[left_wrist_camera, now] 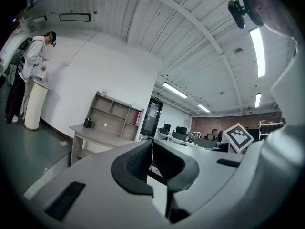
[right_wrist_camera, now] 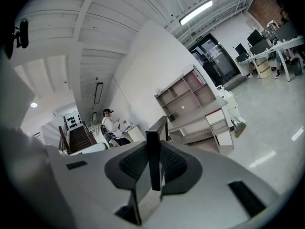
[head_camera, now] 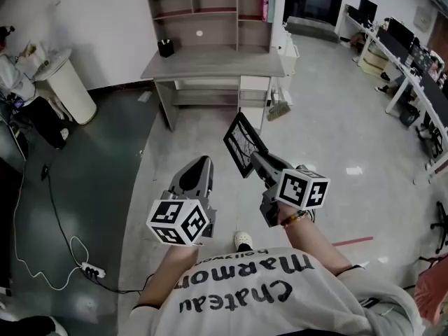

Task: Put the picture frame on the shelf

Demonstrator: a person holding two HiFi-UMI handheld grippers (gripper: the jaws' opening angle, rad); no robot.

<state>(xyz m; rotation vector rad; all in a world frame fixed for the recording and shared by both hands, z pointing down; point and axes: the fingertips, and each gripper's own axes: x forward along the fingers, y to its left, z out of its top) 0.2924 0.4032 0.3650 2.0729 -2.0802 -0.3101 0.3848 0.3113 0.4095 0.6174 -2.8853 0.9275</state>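
The picture frame [head_camera: 243,144] is black and thin, and it hangs tilted in the air in front of me. My right gripper [head_camera: 256,159] is shut on its lower corner. In the right gripper view the frame's edge [right_wrist_camera: 153,149] stands upright, clamped between the two dark pads. My left gripper [head_camera: 199,162] hovers beside it on the left, apart from the frame; its jaws are shut with nothing between them [left_wrist_camera: 151,152]. The grey shelf unit [head_camera: 213,9] sits on top of a desk [head_camera: 210,63] against the far wall, a few steps ahead.
A black cup [head_camera: 166,47] stands on the desk and pink books [head_camera: 264,5] fill the shelf's upper right compartment. A brush [head_camera: 278,109] leans by the desk's right side. A white round stand [head_camera: 66,82] is at left, a power strip [head_camera: 92,271] with cable lies on the floor, and office desks [head_camera: 413,68] line the right.
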